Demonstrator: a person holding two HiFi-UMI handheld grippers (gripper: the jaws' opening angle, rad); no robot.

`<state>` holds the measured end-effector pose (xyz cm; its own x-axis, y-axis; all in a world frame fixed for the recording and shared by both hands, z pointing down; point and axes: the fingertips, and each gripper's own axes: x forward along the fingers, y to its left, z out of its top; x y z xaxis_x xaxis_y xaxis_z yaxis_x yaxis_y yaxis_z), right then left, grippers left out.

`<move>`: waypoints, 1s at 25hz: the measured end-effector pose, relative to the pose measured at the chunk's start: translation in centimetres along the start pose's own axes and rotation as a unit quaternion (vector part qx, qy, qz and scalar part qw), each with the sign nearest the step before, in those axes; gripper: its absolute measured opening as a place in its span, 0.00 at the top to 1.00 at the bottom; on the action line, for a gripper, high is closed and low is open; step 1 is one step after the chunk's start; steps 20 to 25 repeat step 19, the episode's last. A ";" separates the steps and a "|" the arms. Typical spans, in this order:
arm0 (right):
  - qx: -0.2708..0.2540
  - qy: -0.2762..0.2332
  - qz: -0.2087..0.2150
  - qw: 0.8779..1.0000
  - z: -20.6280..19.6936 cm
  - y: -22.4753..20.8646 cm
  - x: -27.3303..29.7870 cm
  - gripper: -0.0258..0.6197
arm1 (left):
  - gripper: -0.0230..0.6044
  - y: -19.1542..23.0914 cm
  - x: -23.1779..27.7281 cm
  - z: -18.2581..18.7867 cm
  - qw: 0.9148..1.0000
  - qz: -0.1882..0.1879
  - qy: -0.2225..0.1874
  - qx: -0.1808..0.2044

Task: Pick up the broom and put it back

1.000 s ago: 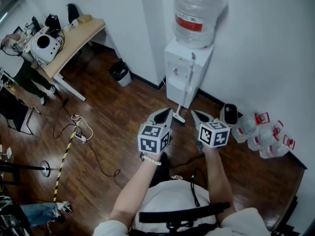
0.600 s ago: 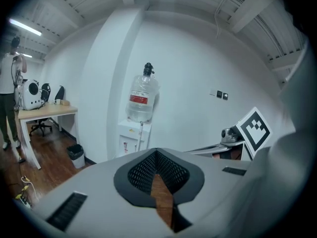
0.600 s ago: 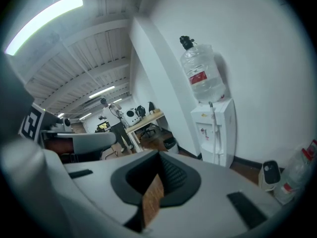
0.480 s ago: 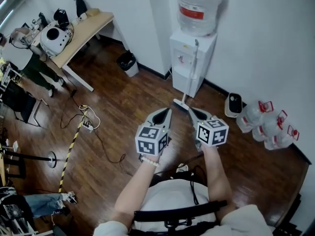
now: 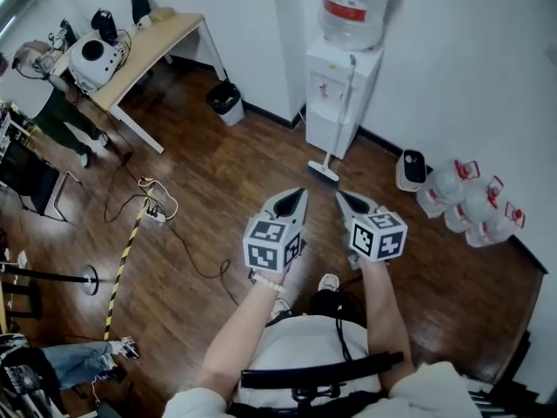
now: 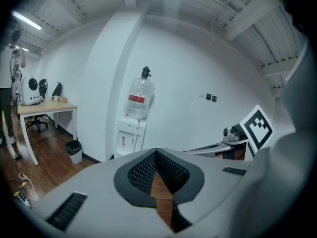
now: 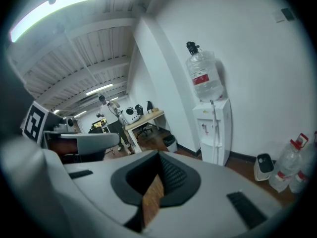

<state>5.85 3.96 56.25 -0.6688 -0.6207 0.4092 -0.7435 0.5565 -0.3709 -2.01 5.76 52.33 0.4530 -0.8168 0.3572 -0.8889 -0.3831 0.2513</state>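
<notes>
The broom has a white handle and leans upright against the white water dispenser, its head on the wood floor. It also shows far ahead in the left gripper view and the right gripper view. My left gripper and right gripper are held side by side in mid-air, a short way back from the broom head and pointing toward it. Both are shut with nothing between the jaws. Neither touches the broom.
A large water bottle tops the dispenser. Several empty jugs and a small white device stand by the right wall. At the left are a desk, a bin, floor cables, striped tape and a person.
Both grippers have drawn back together from the broom; its head, earlier right between their tips, now lies farther ahead. Both jaws stayed shut.
</notes>
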 end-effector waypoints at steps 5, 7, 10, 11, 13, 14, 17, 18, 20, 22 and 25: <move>-0.002 0.000 -0.016 1.000 -1.5 2.4 -1.2 0.95 | 0.97 0.1 -2.7 -1.2 1.000 -0.013 -0.001 -0.004; -0.006 0.001 -0.019 1.000 -1.9 3.4 -1.4 0.95 | 0.97 0.5 -3.7 -1.5 1.000 -0.014 -0.002 -0.006; -0.013 0.003 -0.023 1.000 -2.4 4.5 -1.7 0.95 | 0.97 0.9 -4.9 -1.9 1.000 -0.013 -0.005 -0.010; -0.015 0.003 -0.024 1.000 -2.5 4.8 -1.8 0.95 | 0.97 1.0 -5.2 -2.0 1.000 -0.013 -0.006 -0.011; -0.019 0.003 -0.025 1.000 -2.6 5.2 -2.0 0.95 | 0.97 1.0 -5.7 -2.1 1.000 -0.013 -0.009 -0.013; -0.020 0.003 -0.026 0.999 -2.6 5.4 -2.1 0.95 | 0.97 1.0 -5.9 -2.1 1.000 -0.014 -0.010 -0.014; -0.025 0.002 -0.027 0.999 -2.7 6.3 -2.2 0.95 | 0.97 1.4 -6.7 -2.2 1.000 -0.013 -0.013 -0.016; -0.027 0.002 -0.027 0.999 -2.7 6.6 -2.2 0.95 | 0.97 1.5 -6.9 -2.2 1.000 -0.013 -0.015 -0.016; -0.029 0.001 -0.026 0.999 -2.7 6.9 -2.1 0.95 | 0.97 1.7 -7.2 -2.2 1.000 -0.013 -0.016 -0.017; -0.029 0.001 -0.026 0.999 -2.7 6.9 -2.1 0.95 | 0.97 1.7 -7.2 -2.2 1.000 -0.013 -0.016 -0.017; -0.029 0.001 -0.026 0.999 -2.7 6.9 -2.1 0.95 | 0.97 1.7 -7.2 -2.2 1.000 -0.013 -0.016 -0.017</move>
